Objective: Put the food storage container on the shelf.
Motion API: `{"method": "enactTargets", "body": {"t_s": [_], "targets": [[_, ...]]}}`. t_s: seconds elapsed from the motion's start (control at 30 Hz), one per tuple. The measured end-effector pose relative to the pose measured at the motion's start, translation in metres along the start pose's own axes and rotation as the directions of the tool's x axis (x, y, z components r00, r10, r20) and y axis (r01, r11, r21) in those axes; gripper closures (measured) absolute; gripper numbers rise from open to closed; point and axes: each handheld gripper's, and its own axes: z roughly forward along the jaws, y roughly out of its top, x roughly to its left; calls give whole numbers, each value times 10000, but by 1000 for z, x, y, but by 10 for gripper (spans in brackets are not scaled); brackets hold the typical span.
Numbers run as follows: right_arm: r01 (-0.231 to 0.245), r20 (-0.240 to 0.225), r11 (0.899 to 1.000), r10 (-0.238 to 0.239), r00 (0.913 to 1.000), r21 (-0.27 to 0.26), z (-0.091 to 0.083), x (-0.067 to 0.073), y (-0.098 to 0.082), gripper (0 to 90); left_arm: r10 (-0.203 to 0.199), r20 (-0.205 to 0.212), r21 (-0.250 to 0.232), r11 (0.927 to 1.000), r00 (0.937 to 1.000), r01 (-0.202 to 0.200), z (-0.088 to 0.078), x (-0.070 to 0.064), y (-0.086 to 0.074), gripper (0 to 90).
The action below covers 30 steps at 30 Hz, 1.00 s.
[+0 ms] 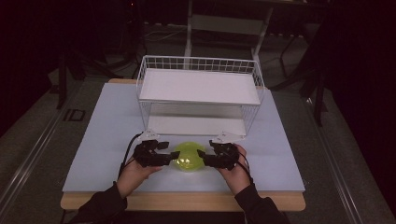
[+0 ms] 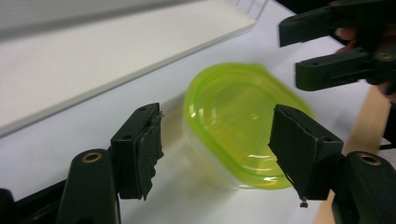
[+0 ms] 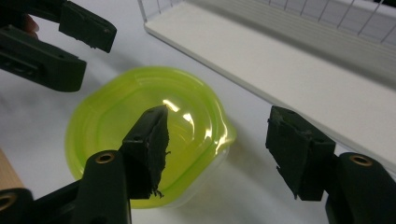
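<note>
The lidded yellow-green container (image 1: 187, 157) sits near the worktop's (image 1: 107, 140) near edge, just before the wire rack (image 1: 201, 88). It looks light, stiff and slick, so we judge the rim the safest hold. Our left tool (image 1: 172, 153) and right tool (image 1: 201, 156) flank it, jaws partly open, gripping nothing yet.

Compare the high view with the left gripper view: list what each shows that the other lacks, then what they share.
High view alone: the whole white wire rack with its upper shelf, the table's wooden front edge, both sleeves.

Left gripper view alone: the left gripper from behind, with worn black pads standing apart beside the container, not pressing it.

Shared: the yellow-green lidded container, the right gripper, the white tabletop.
</note>
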Motion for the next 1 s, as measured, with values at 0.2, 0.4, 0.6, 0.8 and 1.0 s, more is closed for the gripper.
{"method": "enactTargets", "body": {"t_s": [0.2, 0.4, 0.6, 0.8, 1.0], "targets": [[-40, 51, 9993, 38, 10000, 380, 7, 0, -6, 384, -416, 43, 593, 9974, 9991, 413, 9, 2, -8, 347], [-131, 123, 9975, 122, 9998, 695, 11, 0, -11, 393, -625, 377, 679, 9959, 9973, 599, 14, 0, -12, 424], [-520, -202, 9956, 537, 9984, 784, 9, -1, -13, 490, -956, 585, 819, 9925, 9937, 907, 11, -5, -13, 541], [-940, -369, 9915, 976, 9945, 900, 6, -1, -15, 556, -1127, 771, 967, 9897, 9906, 1051, 10, -10, -12, 582], [-1272, -640, 9872, 1336, 9890, 962, 3, 2, -15, 640, -1276, 770, 1169, 9861, 9888, 1181, 7, -12, -14, 623]]}}
